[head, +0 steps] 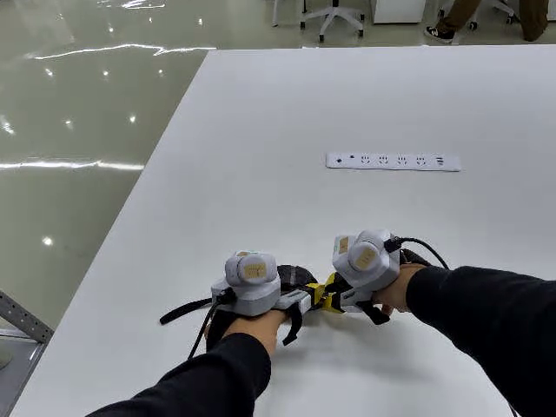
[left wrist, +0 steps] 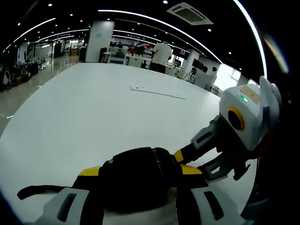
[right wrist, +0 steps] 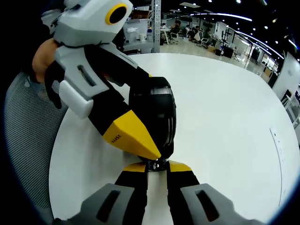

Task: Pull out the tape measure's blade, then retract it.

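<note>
The black tape measure (head: pixel 294 276) lies on the white table (head: pixel 287 130) near its front edge, between my two grippers. My left gripper (left wrist: pixel 140 172) is shut on its round body (left wrist: pixel 140 183), one yellow fingertip on each side. In the right gripper view the tape measure (right wrist: pixel 157 110) sits just ahead of my right gripper (right wrist: pixel 157 167), whose yellow-tipped jaws are shut on the small metal blade tip at the case mouth. No length of blade shows. The left gripper (right wrist: pixel 89 42) reaches in there from the upper left. The right gripper (left wrist: pixel 241 119) enters the left gripper view from the right.
A white power strip (head: pixel 393 162) lies flat further back on the table. The tape measure's black strap (head: pixel 184 311) trails left towards the table's left edge. Shiny floor lies beyond that edge. Office chairs and people stand far off.
</note>
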Motion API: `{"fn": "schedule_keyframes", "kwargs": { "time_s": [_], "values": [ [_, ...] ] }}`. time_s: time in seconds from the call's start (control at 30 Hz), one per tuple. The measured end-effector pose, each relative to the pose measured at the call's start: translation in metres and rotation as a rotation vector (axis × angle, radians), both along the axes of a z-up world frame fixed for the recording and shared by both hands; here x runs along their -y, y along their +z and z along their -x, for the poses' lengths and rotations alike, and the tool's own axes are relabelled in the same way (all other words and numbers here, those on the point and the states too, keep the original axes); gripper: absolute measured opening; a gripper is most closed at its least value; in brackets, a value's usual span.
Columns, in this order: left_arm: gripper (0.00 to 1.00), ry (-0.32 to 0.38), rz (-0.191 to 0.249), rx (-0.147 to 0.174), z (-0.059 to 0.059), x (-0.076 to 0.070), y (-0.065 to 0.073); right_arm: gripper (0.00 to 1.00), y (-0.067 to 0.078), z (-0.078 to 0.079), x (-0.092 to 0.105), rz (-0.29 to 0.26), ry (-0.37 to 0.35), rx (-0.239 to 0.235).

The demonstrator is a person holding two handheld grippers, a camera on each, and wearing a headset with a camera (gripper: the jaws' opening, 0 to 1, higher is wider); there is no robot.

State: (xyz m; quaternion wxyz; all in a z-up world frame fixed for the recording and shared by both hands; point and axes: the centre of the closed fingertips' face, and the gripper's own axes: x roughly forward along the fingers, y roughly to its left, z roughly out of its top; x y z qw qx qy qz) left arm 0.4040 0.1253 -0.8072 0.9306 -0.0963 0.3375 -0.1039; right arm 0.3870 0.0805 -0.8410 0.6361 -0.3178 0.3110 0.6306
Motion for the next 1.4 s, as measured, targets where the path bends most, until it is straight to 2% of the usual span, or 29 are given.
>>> {"fn": "schedule_keyframes", "kwargs": {
  "time_s": [0.27, 0.3, 0.33, 0.37, 0.4, 0.43, 0.47, 0.5, 0.53, 0.57, 0.6, 0.63, 0.67, 0.7, 0.77, 0.83, 0.87, 0.93, 1.03, 1.1, 1.17, 1.23, 1.27, 1.3, 1.33, 1.4],
  "values": [
    [0.59, -0.002, -0.004, -0.001, 0.0, 0.0, 0.0, 0.11, -0.001, 0.0, 0.0, 0.003, -0.017, -0.012],
    [0.6, -0.006, -0.004, 0.003, 0.0, 0.0, 0.0, 0.12, -0.001, 0.0, 0.0, 0.002, -0.03, -0.013],
    [0.6, -0.022, 0.006, 0.012, 0.0, 0.0, 0.002, 0.12, -0.001, 0.001, 0.001, -0.007, -0.087, -0.043],
    [0.6, -0.042, 0.006, 0.022, 0.001, 0.001, 0.002, 0.14, 0.0, 0.0, 0.002, -0.021, -0.104, -0.045],
    [0.6, -0.087, -0.009, 0.055, 0.0, 0.002, 0.005, 0.17, 0.0, 0.0, 0.003, -0.033, -0.113, -0.034],
    [0.62, -0.129, -0.061, 0.142, -0.003, -0.002, 0.015, 0.21, 0.006, -0.003, 0.004, -0.071, -0.134, 0.003],
    [0.68, -0.124, -0.068, 0.164, -0.003, -0.005, 0.019, 0.23, 0.011, -0.003, 0.004, -0.108, -0.164, -0.007],
    [0.75, -0.134, -0.024, 0.159, -0.001, -0.005, 0.023, 0.25, 0.02, -0.004, 0.006, -0.154, -0.209, -0.012],
    [0.82, -0.161, 0.032, 0.18, -0.002, -0.002, 0.03, 0.28, 0.025, -0.004, 0.01, -0.171, -0.221, -0.006],
    [0.92, -0.186, 0.065, 0.201, -0.001, -0.002, 0.036, 0.33, 0.031, -0.005, 0.014, -0.195, -0.247, -0.001],
    [1.0, -0.225, 0.066, 0.221, 0.001, -0.007, 0.041, 0.36, 0.037, -0.003, 0.022, -0.218, -0.276, -0.004],
    [0.98, -0.27, 0.048, 0.206, 0.008, -0.01, 0.041, 0.4, 0.04, 0.0, 0.029, -0.223, -0.288, -0.005],
    [1.0, -0.306, -0.013, 0.235, 0.01, -0.022, 0.044, 0.45, 0.044, 0.002, 0.042, -0.224, -0.31, 0.022],
    [1.0, -0.316, -0.027, 0.238, 0.014, -0.028, 0.045, 0.49, 0.048, 0.003, 0.05, -0.239, -0.326, 0.039],
    [1.0, -0.348, 0.007, 0.21, 0.027, -0.039, 0.047, 0.55, 0.054, 0.012, 0.072, -0.268, -0.38, 0.037],
    [1.0, -0.371, -0.025, 0.215, 0.037, -0.057, 0.049, 0.59, 0.058, 0.024, 0.098, -0.274, -0.402, 0.056],
    [1.0, -0.375, -0.032, 0.216, 0.042, -0.062, 0.051, 0.6, 0.059, 0.029, 0.108, -0.272, -0.41, 0.059],
    [1.0, -0.369, -0.048, 0.205, 0.052, -0.08, 0.052, 0.63, 0.064, 0.035, 0.135, -0.274, -0.472, 0.091],
    [1.0, -0.364, -0.057, 0.228, 0.066, -0.1, 0.059, 0.7, 0.073, 0.047, 0.166, -0.297, -0.535, 0.093],
    [1.0, -0.367, -0.067, 0.218, 0.079, -0.11, 0.063, 0.75, 0.079, 0.054, 0.188, -0.295, -0.564, 0.115],
    [1.0, -0.364, -0.089, 0.227, 0.089, -0.122, 0.068, 0.8, 0.085, 0.06, 0.21, -0.293, -0.595, 0.137],
    [1.0, -0.356, -0.095, 0.23, 0.095, -0.129, 0.074, 0.82, 0.093, 0.063, 0.228, -0.296, -0.623, 0.162],
    [1.0, -0.351, -0.103, 0.251, 0.099, -0.135, 0.079, 0.84, 0.096, 0.067, 0.239, -0.294, -0.638, 0.16],
    [1.0, -0.352, -0.099, 0.255, 0.102, -0.137, 0.082, 0.86, 0.096, 0.069, 0.247, -0.295, -0.653, 0.159],
    [1.0, -0.353, -0.086, 0.247, 0.107, -0.139, 0.083, 0.89, 0.097, 0.07, 0.259, -0.293, -0.679, 0.171],
    [1.0, -0.362, -0.104, 0.242, 0.114, -0.142, 0.082, 0.94, 0.098, 0.075, 0.272, -0.295, -0.697, 0.163]
  ]
}}
